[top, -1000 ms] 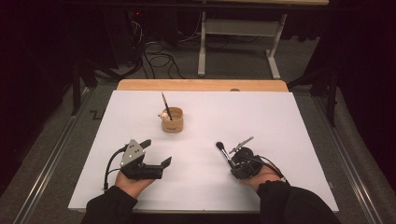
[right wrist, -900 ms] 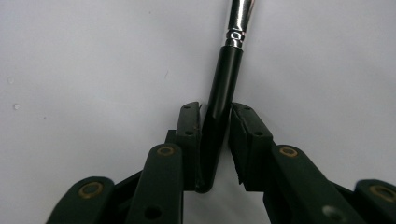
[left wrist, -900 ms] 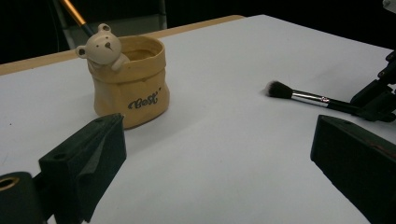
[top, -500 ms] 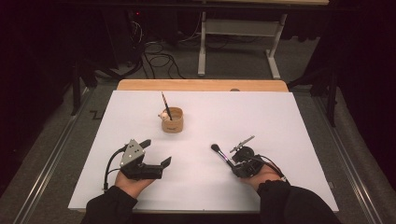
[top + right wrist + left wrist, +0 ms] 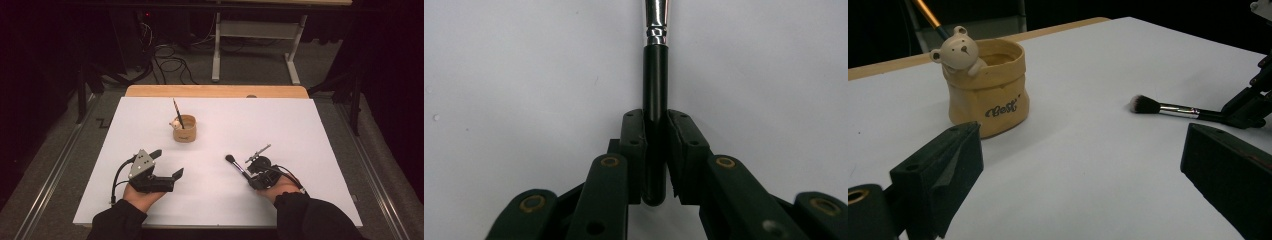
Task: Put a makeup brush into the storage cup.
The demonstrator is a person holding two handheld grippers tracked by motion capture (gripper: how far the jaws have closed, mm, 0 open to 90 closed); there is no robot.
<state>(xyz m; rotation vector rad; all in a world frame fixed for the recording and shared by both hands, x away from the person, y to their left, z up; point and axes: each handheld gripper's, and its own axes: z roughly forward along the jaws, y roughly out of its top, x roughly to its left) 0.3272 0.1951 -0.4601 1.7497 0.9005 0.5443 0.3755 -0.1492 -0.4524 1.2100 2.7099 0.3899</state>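
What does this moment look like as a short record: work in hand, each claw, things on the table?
work in hand: makeup brush gripped by its black handle
right claw: just closed on the brush handle; bristles point toward the cup
left claw: open, holds nothing, near the table's front edge
cup: tan, bear figure on the rim, a pencil leaning inside
table: white sheet on top

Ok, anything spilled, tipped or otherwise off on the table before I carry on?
Nothing stands out. The bear pot stands upright with a pencil leaning in it. The right gripper is clamped on the makeup brush handle near its end. The left gripper is open and holds nothing.
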